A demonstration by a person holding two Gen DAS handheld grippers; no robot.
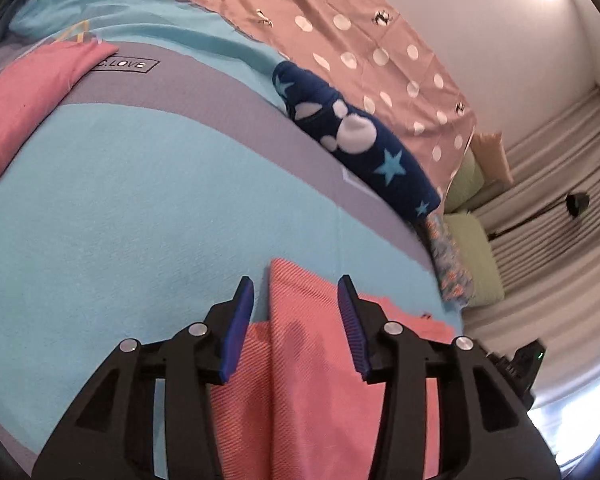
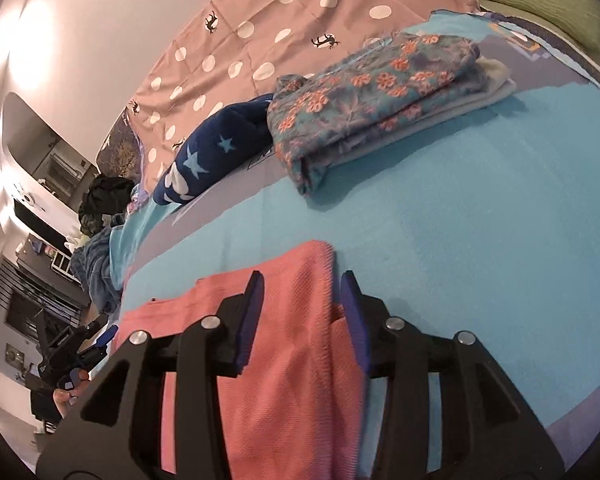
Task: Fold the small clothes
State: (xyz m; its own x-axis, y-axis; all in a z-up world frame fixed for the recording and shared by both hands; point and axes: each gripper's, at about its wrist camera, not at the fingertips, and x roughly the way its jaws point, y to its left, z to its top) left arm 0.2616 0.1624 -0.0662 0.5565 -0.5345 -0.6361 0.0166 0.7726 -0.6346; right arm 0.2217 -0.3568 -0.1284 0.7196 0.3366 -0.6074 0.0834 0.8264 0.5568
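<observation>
Two claws are working one salmon-pink cloth (image 1: 300, 360) lying on the turquoise bedspread (image 1: 140, 200). Starting left: my left claw (image 1: 296, 328) is standing released, blades apart, a raised fold of the cloth lying between them untouched. My right claw (image 2: 302, 320) is likewise standing released over the cloth's other end (image 2: 284, 360). I am judging this fold laid down, further folds possibly remaining. Farther right, a flowered garment (image 2: 376, 100) is sitting folded; a star-patterned navy piece (image 2: 204, 156) is lying bundled, apparently still waiting.
</observation>
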